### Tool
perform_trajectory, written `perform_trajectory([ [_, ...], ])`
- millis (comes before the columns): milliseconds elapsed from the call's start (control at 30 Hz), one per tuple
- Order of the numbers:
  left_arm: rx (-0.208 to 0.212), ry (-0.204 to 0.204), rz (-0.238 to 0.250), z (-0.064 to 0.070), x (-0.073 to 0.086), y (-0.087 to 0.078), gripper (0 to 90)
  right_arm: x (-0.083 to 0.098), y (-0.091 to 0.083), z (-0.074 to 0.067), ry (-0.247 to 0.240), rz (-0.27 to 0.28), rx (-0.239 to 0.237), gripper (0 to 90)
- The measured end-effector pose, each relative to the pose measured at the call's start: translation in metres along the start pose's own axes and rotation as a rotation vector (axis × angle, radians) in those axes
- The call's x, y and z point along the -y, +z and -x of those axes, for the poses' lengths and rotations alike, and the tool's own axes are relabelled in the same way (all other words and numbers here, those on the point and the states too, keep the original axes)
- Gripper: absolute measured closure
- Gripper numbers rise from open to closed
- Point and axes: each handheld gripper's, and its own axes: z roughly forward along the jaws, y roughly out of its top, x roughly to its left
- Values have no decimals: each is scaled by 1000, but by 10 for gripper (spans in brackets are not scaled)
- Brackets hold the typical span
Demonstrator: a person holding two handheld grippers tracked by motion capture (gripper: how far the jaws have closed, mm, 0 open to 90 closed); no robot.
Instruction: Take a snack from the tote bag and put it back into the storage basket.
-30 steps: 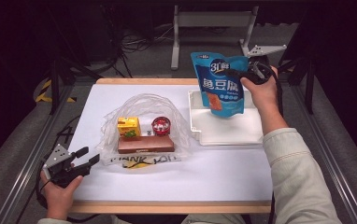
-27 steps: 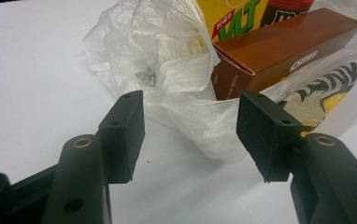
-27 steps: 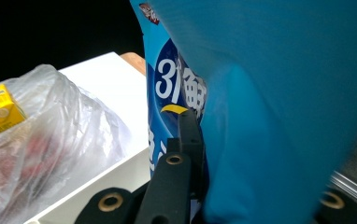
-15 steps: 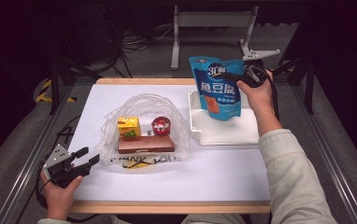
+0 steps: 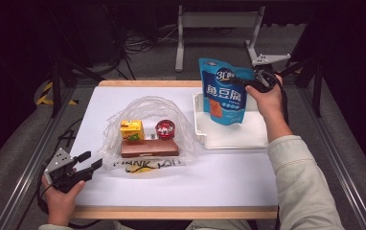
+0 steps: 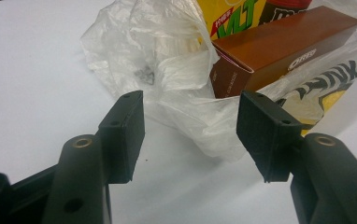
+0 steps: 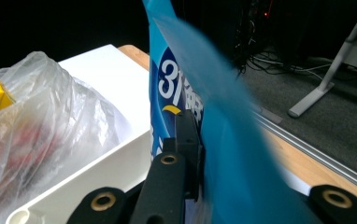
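Currently the right tongs (image 5: 257, 81) pinch the upper edge of the blue snack pouch (image 5: 223, 92), holding it upright above the white tray (image 5: 229, 136) at the worktop's (image 5: 181, 184) far right corner. Left tongs (image 5: 86, 160) (resting near the front left corner) gape wide, empty, facing the clear plastic bag (image 5: 145, 108).

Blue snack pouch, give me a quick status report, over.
Right tongs shut on blue snack pouch, held upright over white tray. Left tongs open, idle beside clear plastic bag. Nothing between pouch and bag.
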Motion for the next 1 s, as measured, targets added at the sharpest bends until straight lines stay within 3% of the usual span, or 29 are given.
perform_trajectory([
  [267, 2, 4, -2, 0, -1, 1, 421, 6, -2, 1, -1, 17, -5, 848],
  [400, 2, 2, 0, -1, 0, 1, 421, 5, -3, 0, -1, 25, -8, 754],
  [433, 2, 1, 0, -1, 0, 1, 421, 4, -4, -1, 2, 38, -19, 686],
  [467, 2, 1, 1, -1, 0, 1, 421, 4, -4, -1, 2, 38, -19, 686],
  [633, 3, 2, -1, -1, 0, 1, 420, -8, -11, -7, -14, 83, 5, 549],
  [767, 5, 1, -5, 0, 0, 1, 420, -18, -21, -11, -45, 129, 28, 511],
  [1000, -2, 2, -3, 0, -1, 2, 421, -30, -38, -18, -72, 151, 36, 504],
])
